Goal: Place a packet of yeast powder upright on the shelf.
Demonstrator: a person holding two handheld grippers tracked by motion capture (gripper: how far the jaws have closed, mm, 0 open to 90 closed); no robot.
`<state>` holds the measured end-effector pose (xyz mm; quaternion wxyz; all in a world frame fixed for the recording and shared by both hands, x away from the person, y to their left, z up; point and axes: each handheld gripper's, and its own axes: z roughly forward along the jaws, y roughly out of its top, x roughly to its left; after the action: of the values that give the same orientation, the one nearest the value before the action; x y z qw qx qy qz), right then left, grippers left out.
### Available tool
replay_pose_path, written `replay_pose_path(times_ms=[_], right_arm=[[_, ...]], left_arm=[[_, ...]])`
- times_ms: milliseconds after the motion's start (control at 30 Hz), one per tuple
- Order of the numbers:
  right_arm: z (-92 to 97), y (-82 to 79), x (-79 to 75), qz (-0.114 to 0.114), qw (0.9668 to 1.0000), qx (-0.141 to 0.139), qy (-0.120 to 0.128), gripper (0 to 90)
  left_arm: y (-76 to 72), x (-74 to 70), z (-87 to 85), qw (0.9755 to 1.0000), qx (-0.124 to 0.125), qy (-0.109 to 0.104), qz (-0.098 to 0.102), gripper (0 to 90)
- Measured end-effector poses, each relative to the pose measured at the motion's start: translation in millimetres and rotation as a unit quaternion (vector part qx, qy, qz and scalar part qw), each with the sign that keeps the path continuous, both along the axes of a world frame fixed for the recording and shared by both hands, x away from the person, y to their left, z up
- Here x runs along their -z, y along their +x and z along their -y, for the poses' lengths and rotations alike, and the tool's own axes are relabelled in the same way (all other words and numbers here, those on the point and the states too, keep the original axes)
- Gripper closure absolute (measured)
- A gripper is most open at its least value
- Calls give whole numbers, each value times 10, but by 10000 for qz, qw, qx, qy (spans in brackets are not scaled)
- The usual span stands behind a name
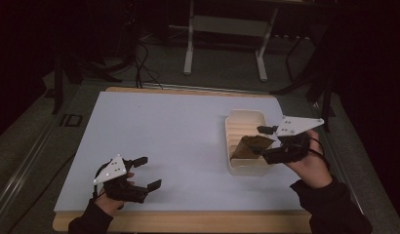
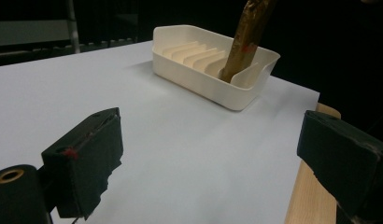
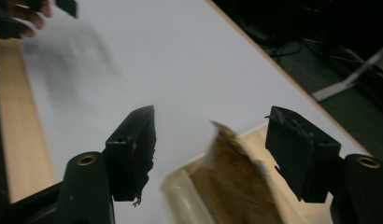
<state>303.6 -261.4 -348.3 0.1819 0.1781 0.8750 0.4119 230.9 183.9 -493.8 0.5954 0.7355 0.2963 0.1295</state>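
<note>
A cream ridged tray (image 1: 244, 118) lies on the right half of the white board (image 1: 173, 131). A flat brown piece (image 1: 249, 146) leans upright inside the tray's near end (image 2: 245, 42). My right gripper (image 1: 262, 142) hovers at the tray's right side, open, its jaws standing either side of the brown piece (image 3: 236, 186) without touching it. In the right gripper view (image 3: 210, 149) the tray's rim (image 3: 178, 186) lies below the jaws. My left gripper (image 1: 149, 172) rests open near the front left edge, with nothing between its jaws (image 2: 213, 154), and it faces the tray (image 2: 199, 79).
The board sits on a wooden table whose edge (image 1: 188, 222) shows along the front. Behind the table stands a white metal frame (image 1: 225, 44), with cables (image 1: 144, 68) on the dark floor. The left and middle of the board are bare.
</note>
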Motion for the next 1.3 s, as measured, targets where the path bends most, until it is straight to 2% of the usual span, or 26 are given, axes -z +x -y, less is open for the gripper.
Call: replay_pose_path(times_ms=[100, 267, 433, 600, 733, 800, 900, 933, 1067, 1167, 1200, 1233, 1300], right_arm=[[-81, -67, 49, -51, 9999, -106, 62, 315], [-184, -161, 134, -1, 9997, -104, 233, 269], [-252, -221, 224, -248, 9984, -77, 496, 189], [-311, -310, 294, -189, 9980, -2, 598, 162], [-340, -356, 364, -345, 9969, -10, 711, 120], [-345, -379, 411, -367, 9961, 78, 801, 116], [-359, -419, 487, -408, 9957, 73, 830, 108], [-360, -431, 517, -527, 9947, 4, 883, 108], [-364, -476, 619, -655, 9930, 5, 980, 108], [-363, -499, 684, -682, 9923, 3, 1035, 109], [-365, -506, 719, -754, 9915, -41, 1058, 109], [-366, -538, 799, -721, 9914, 68, 1094, 109], [-372, -564, 897, -744, 9912, 106, 1090, 109]], left_arm=[[0, 1, 2, 10000, 5, 11, 4, 78], [-2, 3, 1, 10000, 16, 29, -7, 78], [-6, -2, -3, 10000, 12, 12, 0, 78], [-11, -3, -9, 10000, 22, 27, 6, 78], [-14, -4, -6, 10000, 31, 22, 6, 78], [-17, -3, -5, 10000, 35, 30, 14, 78], [-17, -2, -7, 10000, 39, 44, 15, 78], [-16, -3, -7, 10000, 43, 40, 11, 78], [-19, -4, -6, 10000, 43, 43, 19, 78], [-21, -4, -5, 10000, 49, 41, 20, 78], [-21, -5, -6, 10000, 45, 44, 17, 78], [-21, -6, -7, 10000, 47, 38, 19, 78], [-23, -6, -6, 10000, 50, 37, 18, 78]])
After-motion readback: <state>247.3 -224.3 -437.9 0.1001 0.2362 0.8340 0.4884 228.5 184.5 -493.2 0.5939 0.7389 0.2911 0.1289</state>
